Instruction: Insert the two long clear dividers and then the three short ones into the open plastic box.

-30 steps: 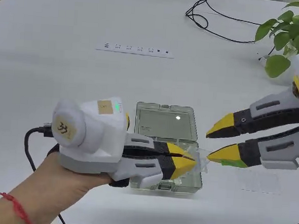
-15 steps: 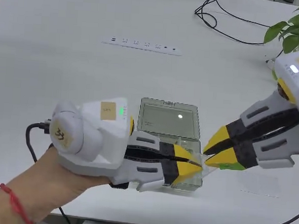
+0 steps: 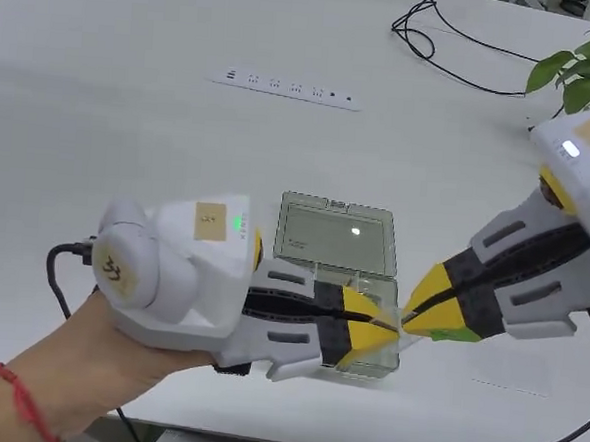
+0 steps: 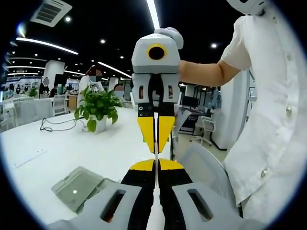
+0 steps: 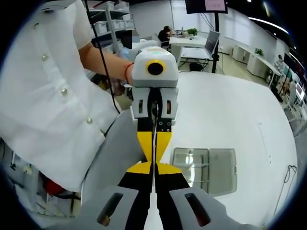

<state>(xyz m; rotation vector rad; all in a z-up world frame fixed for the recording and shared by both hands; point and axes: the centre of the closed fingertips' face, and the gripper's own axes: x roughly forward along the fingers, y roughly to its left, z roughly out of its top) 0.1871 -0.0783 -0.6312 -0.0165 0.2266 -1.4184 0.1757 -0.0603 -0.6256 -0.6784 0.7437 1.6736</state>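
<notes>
Above the box (image 3: 371,284), the right gripper (image 3: 415,314), its jaws wide a second earlier, had closed on the clear divider (image 3: 400,320). The left gripper (image 3: 374,326) also pinched it, so a handover looked likely before insertion.

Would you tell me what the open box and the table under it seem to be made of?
Open box: clear glossy plastic, seemingly; a light glints on its see-through lid. Table: matte white, perhaps laminate; it shows no sharp reflections.

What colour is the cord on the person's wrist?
The cord is red; the head view shows it best.
</notes>
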